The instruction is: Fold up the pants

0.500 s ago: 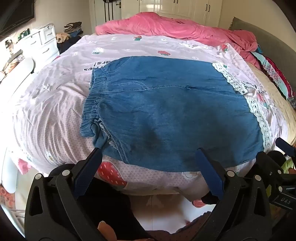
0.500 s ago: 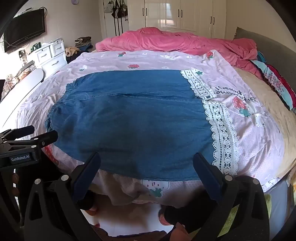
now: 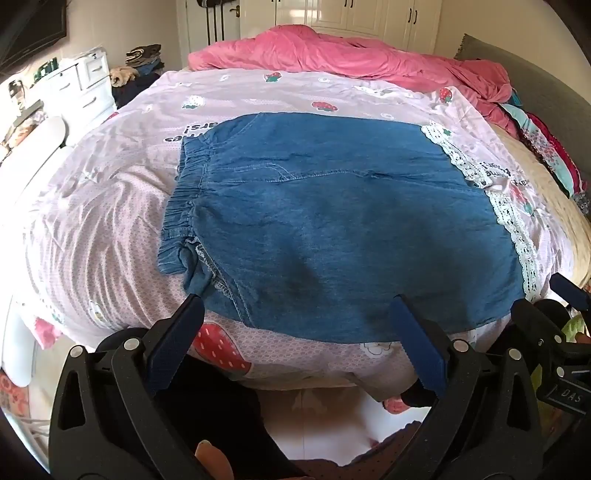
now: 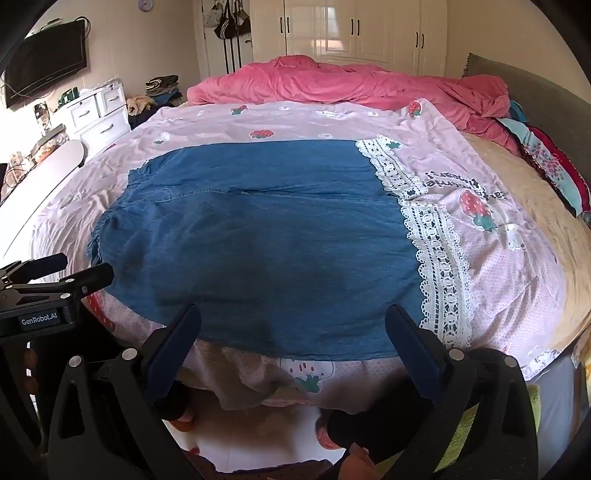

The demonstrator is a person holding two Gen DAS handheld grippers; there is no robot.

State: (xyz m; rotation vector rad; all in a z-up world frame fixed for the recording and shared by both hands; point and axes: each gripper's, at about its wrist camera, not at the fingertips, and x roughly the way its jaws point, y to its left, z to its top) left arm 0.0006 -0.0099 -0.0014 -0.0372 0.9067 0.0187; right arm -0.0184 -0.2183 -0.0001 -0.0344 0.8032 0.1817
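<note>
Pants (image 3: 332, 225) flat on strawberry-print sheet (image 3: 110, 206), white wardrobe (image 4: 354, 29) behind; both claws wide open, empty.

- A strawberry-print pink sheet (image 4: 491, 266) covers the bed.
- A crumpled pink duvet (image 4: 351, 83) lies beyond it.
- White wardrobe doors (image 4: 354, 29) stand behind.
- A wall-mounted television (image 4: 44, 62) hangs above a white drawer unit (image 4: 99, 110).

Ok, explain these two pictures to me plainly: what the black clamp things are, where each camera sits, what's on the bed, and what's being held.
Each picture comes from a camera riding on a hand-held tool, looking out along its two blue-padded fingers. The left tool appears at the bottom of its own view; the right tool likewise. A person carries them; no robot arm. On the pink strawberry sheet lie blue denim pants with white lace trim, spread flat. Both tools are open, holding nothing.
</note>
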